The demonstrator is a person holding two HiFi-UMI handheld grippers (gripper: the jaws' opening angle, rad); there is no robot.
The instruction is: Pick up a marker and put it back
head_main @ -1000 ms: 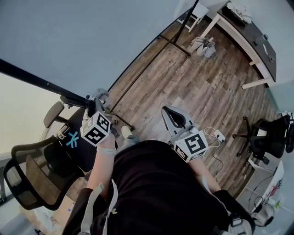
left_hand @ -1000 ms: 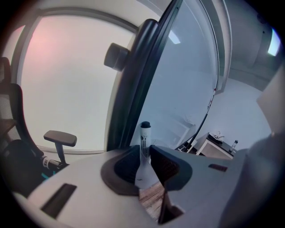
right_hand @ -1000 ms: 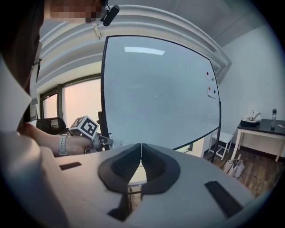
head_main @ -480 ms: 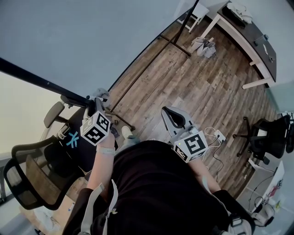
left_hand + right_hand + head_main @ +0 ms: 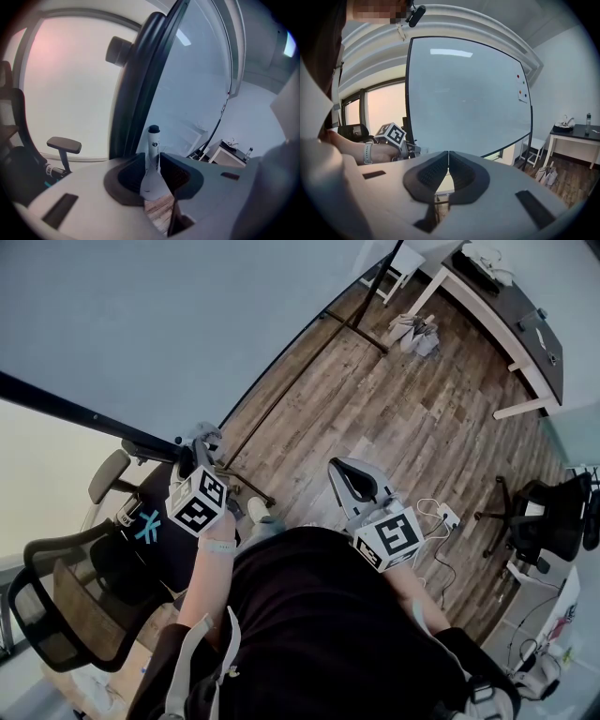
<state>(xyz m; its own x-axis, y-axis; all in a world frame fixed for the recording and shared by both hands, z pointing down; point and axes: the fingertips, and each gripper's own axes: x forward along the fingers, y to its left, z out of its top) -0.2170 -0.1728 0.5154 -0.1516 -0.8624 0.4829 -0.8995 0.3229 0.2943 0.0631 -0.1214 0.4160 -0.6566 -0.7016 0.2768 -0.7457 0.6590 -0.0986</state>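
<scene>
A white marker [image 5: 153, 146] with a black cap stands upright between the jaws of my left gripper [image 5: 152, 163], its cap rising above the pads. These jaws have just been opening; the pads flank the marker closely without a clear press. In the head view my left gripper [image 5: 201, 444] sits at the lower edge of the whiteboard [image 5: 187, 324], its marker cube below it. My right gripper [image 5: 349, 480] hovers over the wood floor, and in its own view the right gripper [image 5: 448, 164] is shut with nothing between the pads. From there the left gripper [image 5: 414, 149] shows at the whiteboard's [image 5: 464, 93] left edge.
A black mesh office chair [image 5: 66, 601] stands at the lower left and another chair [image 5: 553, 521] at the right. The whiteboard's black stand leg [image 5: 305, 371] runs across the wood floor. A dark-topped desk [image 5: 511, 320] stands far right, with shoes [image 5: 414, 330] near it.
Both hands have stayed where they were. The view has shifted only slightly.
</scene>
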